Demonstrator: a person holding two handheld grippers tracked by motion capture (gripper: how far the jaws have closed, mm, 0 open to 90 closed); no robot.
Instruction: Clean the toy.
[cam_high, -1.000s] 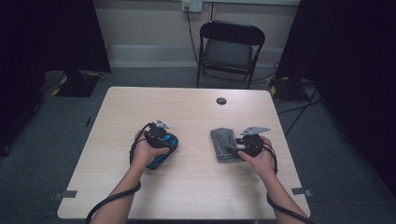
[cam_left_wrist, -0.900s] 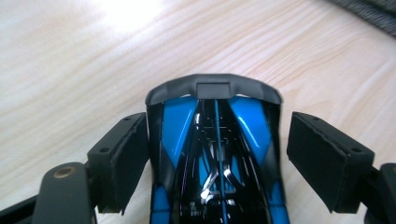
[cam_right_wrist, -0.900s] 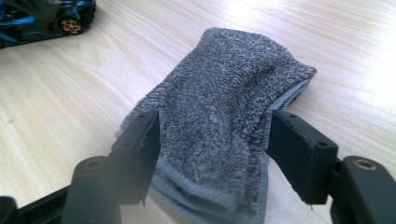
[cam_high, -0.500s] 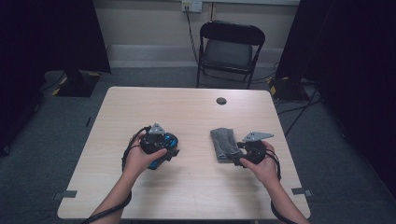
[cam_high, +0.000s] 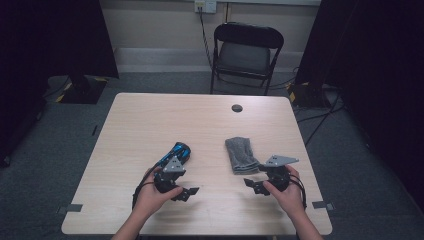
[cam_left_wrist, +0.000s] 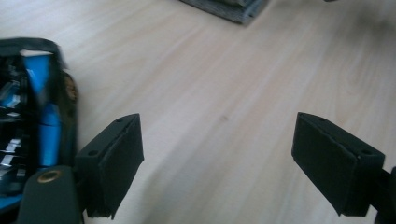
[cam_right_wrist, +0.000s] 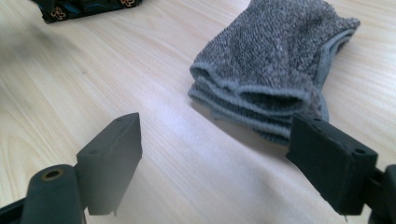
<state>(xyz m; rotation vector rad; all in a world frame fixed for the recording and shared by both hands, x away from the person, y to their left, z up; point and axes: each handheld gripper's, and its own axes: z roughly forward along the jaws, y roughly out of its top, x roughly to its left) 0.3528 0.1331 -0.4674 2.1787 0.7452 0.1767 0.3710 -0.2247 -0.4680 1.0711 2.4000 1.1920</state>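
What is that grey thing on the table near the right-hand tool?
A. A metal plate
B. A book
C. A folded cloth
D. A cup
C. The folded cloth shows soft, looped fabric layers stacked on the table, lying just beyond the right gripper, whose jaws stand open with nothing between them.

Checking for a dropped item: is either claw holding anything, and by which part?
Nothing is held. The left claw and right claw are open over bare table; the folded grey towel and blue-black object lie free.
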